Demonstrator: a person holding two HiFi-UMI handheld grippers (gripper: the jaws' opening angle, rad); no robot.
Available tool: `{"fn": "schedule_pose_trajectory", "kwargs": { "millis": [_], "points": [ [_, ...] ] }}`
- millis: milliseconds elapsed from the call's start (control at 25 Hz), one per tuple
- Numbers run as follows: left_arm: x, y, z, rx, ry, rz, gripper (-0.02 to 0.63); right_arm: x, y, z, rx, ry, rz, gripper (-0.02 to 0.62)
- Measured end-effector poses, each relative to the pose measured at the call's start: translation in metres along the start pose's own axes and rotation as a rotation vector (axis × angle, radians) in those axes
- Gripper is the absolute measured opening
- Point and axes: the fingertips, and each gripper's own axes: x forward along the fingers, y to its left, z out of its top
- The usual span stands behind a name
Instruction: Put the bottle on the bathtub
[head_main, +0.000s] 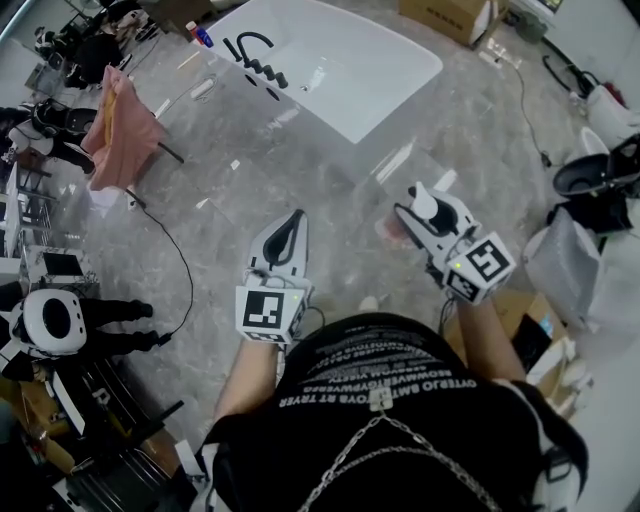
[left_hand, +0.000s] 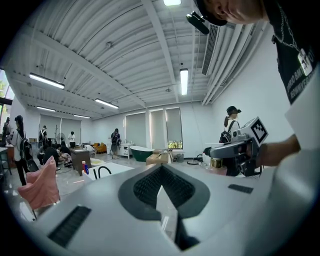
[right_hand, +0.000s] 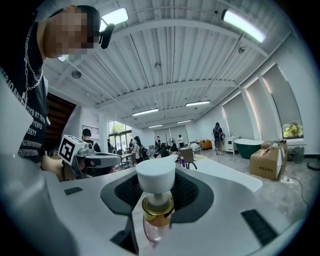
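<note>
Your left gripper (head_main: 294, 222), well short of the bathtub (head_main: 395, 98), has its jaws together on nothing, apparently kept spare; your right gripper (head_main: 424, 204), equally short of the bathtub, clamps the bottle (right_hand: 156, 200) below its gold collar, pump head up, probably so it can be stood on the bathtub.

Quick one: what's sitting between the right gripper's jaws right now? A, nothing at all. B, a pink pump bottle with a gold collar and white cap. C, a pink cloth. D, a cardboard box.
B: the right gripper view shows the right gripper closed on the pink pump bottle with a gold collar and white cap, whose cap stands up between the jaws.
</note>
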Motion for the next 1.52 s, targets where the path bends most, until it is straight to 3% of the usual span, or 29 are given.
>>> {"fn": "schedule_pose_trajectory", "kwargs": {
  "millis": [480, 840, 1200, 1520],
  "points": [
    [-0.001, 0.002, -0.01, 0.034, 0.01, -0.017, 0.002, 0.002, 0.011, -0.007, 0.013, -0.001, 0.006, 0.143],
    [0.021, -0.003, -0.003, 0.008, -0.006, -0.056, 0.002, 0.008, 0.002, -0.004, 0.018, 0.002, -0.005, 0.143],
    [0.036, 0.028, -0.003, 0.049, -0.015, -0.06, 0.002, 0.036, -0.005, 0.003, 0.008, -0.008, -0.006, 0.143],
    [0.061, 0.06, -0.003, 0.014, 0.003, -0.058, 0.002, 0.072, -0.022, 0.009, 0.014, 0.0, -0.014, 0.143]
  ]
}}
